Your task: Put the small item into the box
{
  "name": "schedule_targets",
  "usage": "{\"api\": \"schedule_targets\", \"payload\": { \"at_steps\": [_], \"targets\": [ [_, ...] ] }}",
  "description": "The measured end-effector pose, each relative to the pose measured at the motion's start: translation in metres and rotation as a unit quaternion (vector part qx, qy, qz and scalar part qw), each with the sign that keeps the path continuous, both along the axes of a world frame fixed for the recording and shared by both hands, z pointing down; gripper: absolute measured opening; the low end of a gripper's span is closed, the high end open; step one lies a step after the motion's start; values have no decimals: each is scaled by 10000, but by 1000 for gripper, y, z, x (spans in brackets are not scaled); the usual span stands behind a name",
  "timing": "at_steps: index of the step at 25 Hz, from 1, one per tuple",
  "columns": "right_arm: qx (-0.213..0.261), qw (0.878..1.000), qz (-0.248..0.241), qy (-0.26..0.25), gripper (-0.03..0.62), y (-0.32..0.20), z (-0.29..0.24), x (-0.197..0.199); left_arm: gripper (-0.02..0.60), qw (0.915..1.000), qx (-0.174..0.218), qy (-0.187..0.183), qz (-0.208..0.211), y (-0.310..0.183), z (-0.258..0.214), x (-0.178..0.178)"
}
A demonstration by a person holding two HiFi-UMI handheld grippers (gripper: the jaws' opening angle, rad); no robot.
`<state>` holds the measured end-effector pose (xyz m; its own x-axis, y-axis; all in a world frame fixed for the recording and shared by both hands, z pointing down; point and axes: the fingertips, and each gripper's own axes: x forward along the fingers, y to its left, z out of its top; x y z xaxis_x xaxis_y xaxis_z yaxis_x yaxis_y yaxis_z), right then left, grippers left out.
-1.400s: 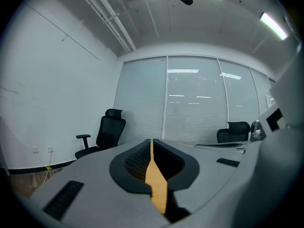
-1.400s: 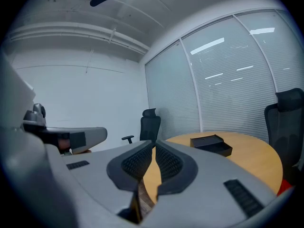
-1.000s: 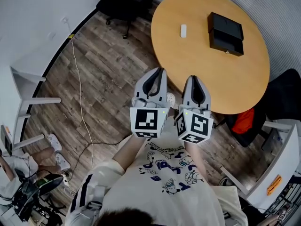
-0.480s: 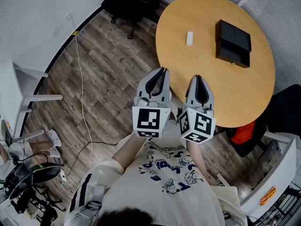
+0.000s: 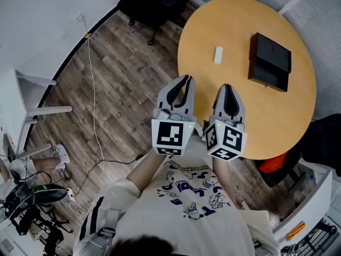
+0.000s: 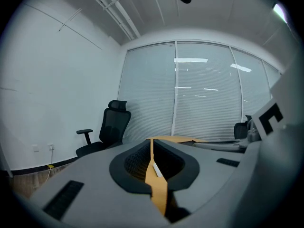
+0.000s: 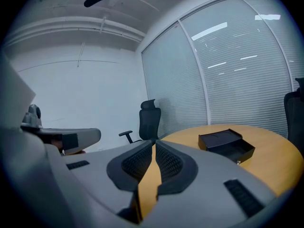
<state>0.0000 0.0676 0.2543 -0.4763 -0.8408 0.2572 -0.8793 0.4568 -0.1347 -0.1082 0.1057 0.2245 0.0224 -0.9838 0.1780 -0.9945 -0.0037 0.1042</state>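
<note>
A small white item (image 5: 218,55) lies on the round wooden table (image 5: 240,108), left of an open black box (image 5: 270,62) whose lid stands folded back. My left gripper (image 5: 185,78) hovers shut and empty over the table's near-left edge. My right gripper (image 5: 228,87) is beside it, shut and empty, over the table's near part. In the left gripper view the white item (image 6: 156,170) shows through the thin slit of the left gripper (image 6: 151,140). The right gripper (image 7: 154,143) points left of the black box (image 7: 225,144), which stands well ahead.
A black office chair (image 5: 157,1) stands beyond the table's far left. A white cable (image 5: 93,105) trails over the wooden floor. A white desk frame (image 5: 32,111) is at the left. A dark chair with something red (image 5: 274,162) sits at the table's near right.
Both grippers have moved forward together toward the table, staying shut. The table, white item and black box stay where they were.
</note>
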Motion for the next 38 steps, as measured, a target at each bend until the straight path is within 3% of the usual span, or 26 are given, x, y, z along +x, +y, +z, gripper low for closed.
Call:
{"api": "schedule_targets", "payload": {
  "at_steps": [8, 18, 38],
  "targets": [
    [-206, 9998, 16, 56, 43, -48, 13, -9, 29, 9996, -268, 56, 3, -45, 19, -12],
    [-543, 9985, 14, 116, 43, -93, 55, 3, 29, 9977, -664, 33, 104, -91, 63, 5],
    [-1426, 9896, 117, 149, 44, -130, 125, 5, 29, 9899, -1382, 146, 279, -138, 126, 17]
  ]
}}
